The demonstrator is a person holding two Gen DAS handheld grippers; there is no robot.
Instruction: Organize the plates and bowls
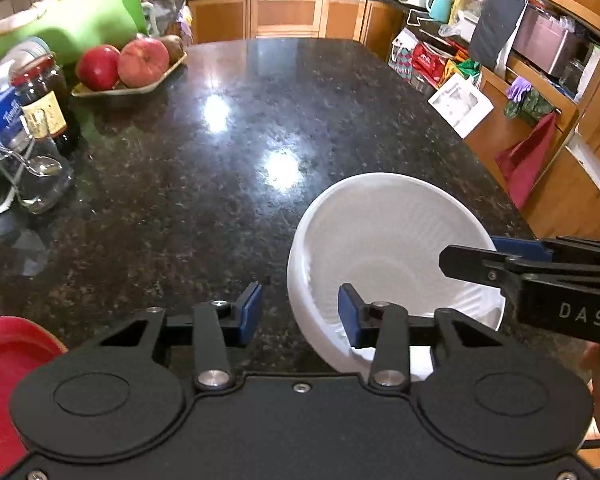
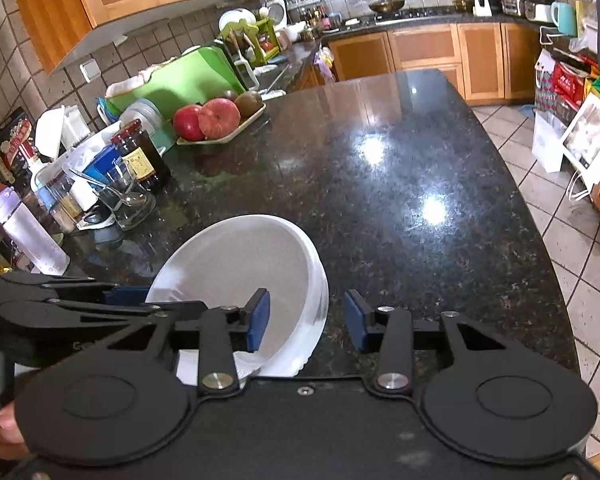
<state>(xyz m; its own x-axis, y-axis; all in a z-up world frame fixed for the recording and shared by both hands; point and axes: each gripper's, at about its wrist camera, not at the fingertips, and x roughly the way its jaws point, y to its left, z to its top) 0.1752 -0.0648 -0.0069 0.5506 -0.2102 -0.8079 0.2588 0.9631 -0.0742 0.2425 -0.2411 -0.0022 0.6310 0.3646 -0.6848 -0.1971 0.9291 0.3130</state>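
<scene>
A dark speckled desk [image 1: 228, 152] is seen, with a white bowl [image 1: 384, 240] tilted on its near edge between two grippers. The left gripper [image 1: 299, 312] is set astride the bowl's left rim, the right gripper [image 2: 307, 320] astride its right rim, both jaws part open, pads not seen pressing. A red plate [image 1: 4, 364] is seen at lower left, a fruit tray [image 1: 132, 88] far left.

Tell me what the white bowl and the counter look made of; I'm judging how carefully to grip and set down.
Bowl: probably glazed ceramic, possibly hard plastic; opaque white, faint sheen, fine ribs inside, thick rim. Counter: polished granite by the look; dark speckled grain with mirror-sharp lamp reflections. Both seem hard and slick.
</scene>
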